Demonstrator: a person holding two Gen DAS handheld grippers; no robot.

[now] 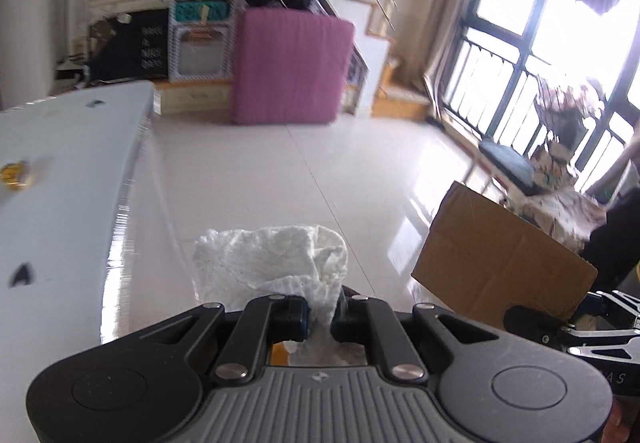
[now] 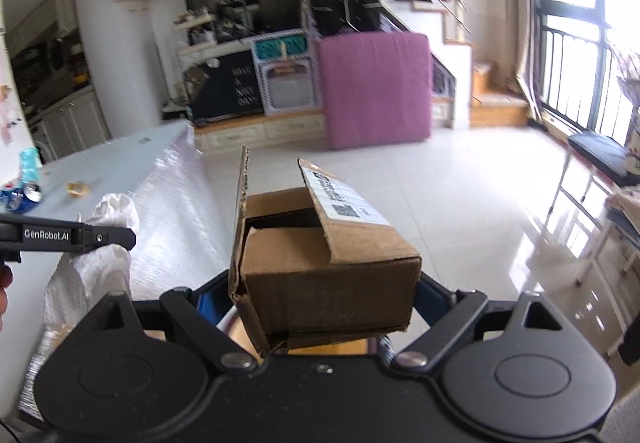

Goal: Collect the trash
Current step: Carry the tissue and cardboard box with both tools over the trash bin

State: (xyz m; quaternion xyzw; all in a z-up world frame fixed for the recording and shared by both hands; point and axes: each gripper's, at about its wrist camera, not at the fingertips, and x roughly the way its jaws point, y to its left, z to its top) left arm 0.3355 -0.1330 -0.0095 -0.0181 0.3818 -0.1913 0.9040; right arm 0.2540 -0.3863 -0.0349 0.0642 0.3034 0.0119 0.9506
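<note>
A soft, light paper towel [image 1: 276, 259] was pinched at its lower edge by the left gripper [image 1: 320, 317]; just right of it, a stiff, light cardboard box [image 2: 324, 263] was clamped across its sides by the wide-set right gripper [image 2: 324, 303].

Glossy white floor tiles [image 1: 304, 163] mirror glare from tall barred windows [image 1: 532, 55]. A pink mattress [image 2: 376, 87] leans against the staircase [image 2: 444, 27].

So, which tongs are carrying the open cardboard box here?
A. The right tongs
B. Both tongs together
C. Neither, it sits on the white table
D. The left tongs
A: the cardboard box sits clamped between the spread fingers of the right tongs, while the left tongs pinch only a crumpled white paper towel.
</note>
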